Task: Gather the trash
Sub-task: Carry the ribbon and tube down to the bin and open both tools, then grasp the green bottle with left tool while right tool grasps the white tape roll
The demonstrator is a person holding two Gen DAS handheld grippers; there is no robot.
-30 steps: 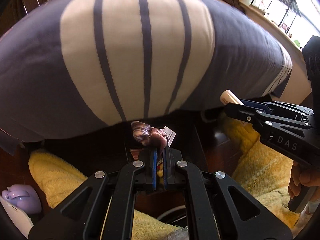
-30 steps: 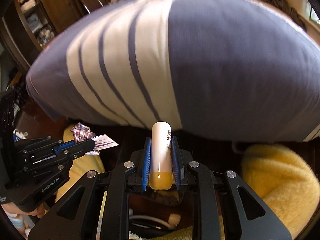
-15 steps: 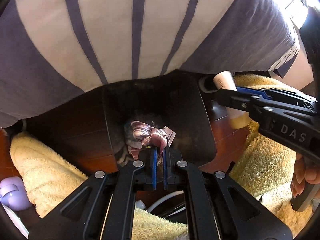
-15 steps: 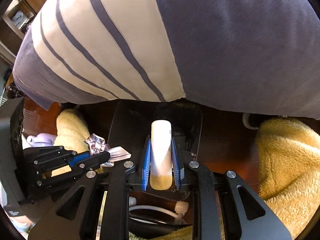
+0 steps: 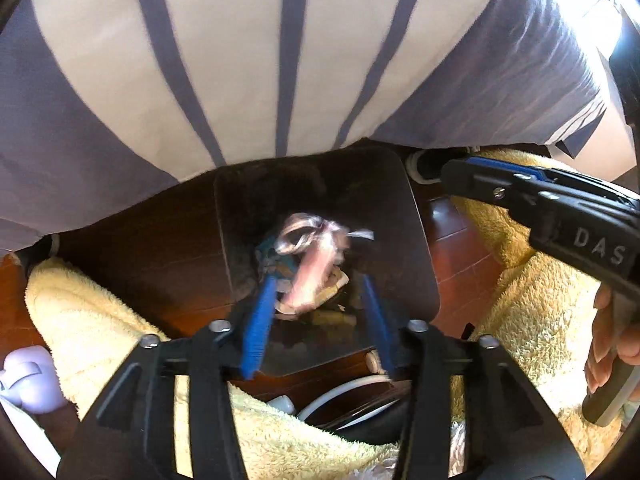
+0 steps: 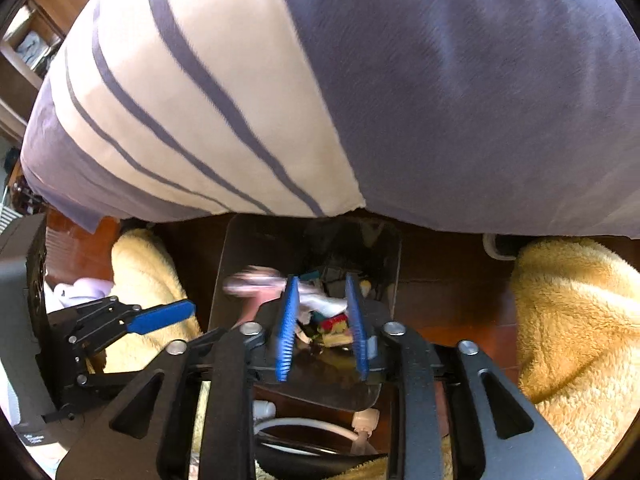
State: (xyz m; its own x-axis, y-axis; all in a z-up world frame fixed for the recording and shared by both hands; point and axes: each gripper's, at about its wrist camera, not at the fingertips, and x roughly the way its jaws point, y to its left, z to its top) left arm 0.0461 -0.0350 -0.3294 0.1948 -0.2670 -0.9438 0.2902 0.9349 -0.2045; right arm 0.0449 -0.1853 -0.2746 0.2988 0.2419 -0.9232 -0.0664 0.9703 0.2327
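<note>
Both grippers (image 5: 316, 284) (image 6: 322, 300) open over bin (image 5: 420, 240), blurred wrapper (image 5: 312, 264) roughly upright.

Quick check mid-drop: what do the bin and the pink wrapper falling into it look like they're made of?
The bin looks like dark, smooth hard plastic: thin rounded rim, dull sheen on its walls. The wrapper seems to be thin glossy film, possibly foil-lined: crinkled, with bright glints, though motion blur leaves it uncertain. It hangs loose between the open pads of the left tool.

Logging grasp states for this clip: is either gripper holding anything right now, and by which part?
Nothing is held. The left gripper and right gripper both stand open over the trash bin; the crumpled wrapper, blurred, is between the left fingers, untouched.
</note>
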